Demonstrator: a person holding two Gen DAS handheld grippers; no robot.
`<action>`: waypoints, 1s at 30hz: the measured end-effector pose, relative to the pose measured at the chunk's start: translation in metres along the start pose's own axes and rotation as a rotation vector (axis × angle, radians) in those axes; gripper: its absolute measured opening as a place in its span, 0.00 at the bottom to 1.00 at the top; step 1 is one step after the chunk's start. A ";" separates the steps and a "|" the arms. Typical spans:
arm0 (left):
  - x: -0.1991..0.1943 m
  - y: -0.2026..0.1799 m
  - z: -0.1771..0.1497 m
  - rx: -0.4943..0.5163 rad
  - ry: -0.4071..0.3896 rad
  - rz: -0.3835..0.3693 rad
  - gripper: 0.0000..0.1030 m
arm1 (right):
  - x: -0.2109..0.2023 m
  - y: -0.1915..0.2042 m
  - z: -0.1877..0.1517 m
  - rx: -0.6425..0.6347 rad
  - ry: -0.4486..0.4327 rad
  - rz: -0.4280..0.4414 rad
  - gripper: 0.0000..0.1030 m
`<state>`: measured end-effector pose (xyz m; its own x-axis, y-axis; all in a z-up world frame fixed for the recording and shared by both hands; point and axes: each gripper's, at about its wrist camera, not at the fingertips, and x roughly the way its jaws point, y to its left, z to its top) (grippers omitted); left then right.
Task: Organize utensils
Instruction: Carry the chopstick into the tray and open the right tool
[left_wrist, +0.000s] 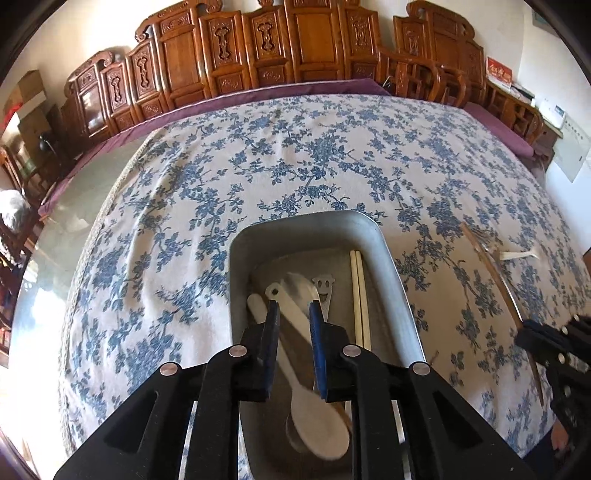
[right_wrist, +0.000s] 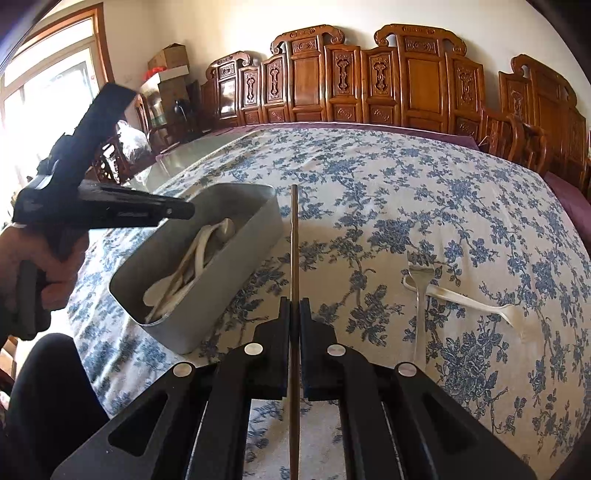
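Spoon (left_wrist: 317, 428) in tray (left_wrist: 402, 314), lying loose between narrowly parted pads of left gripper (left_wrist: 293, 308), untouched. Chopstick (right_wrist: 294, 258) clamped in closed right gripper (right_wrist: 294, 306), pointing to 12 o'clock, tray at 10 o'clock. Forks (right_wrist: 421, 295) on cloth (right_wrist: 406, 192) at 2 o'clock.

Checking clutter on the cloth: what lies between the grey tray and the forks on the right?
In the right wrist view, only the brown chopstick clamped in the right hand-held gripper stands between the tray and the forks; the floral cloth there is otherwise bare.
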<state>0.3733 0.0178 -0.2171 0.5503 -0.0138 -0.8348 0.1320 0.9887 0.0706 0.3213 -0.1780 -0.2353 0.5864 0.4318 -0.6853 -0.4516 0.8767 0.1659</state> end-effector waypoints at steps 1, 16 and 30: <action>-0.006 0.002 -0.002 -0.001 -0.007 -0.004 0.15 | -0.001 0.004 0.001 -0.002 -0.001 0.000 0.06; -0.081 0.042 -0.032 -0.035 -0.120 -0.047 0.52 | -0.010 0.067 0.030 -0.031 -0.002 0.006 0.06; -0.090 0.087 -0.068 -0.087 -0.114 -0.032 0.86 | 0.034 0.103 0.063 0.020 0.080 0.037 0.06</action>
<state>0.2792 0.1151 -0.1730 0.6380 -0.0571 -0.7680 0.0813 0.9967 -0.0066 0.3374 -0.0600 -0.1966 0.5135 0.4466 -0.7327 -0.4581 0.8647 0.2060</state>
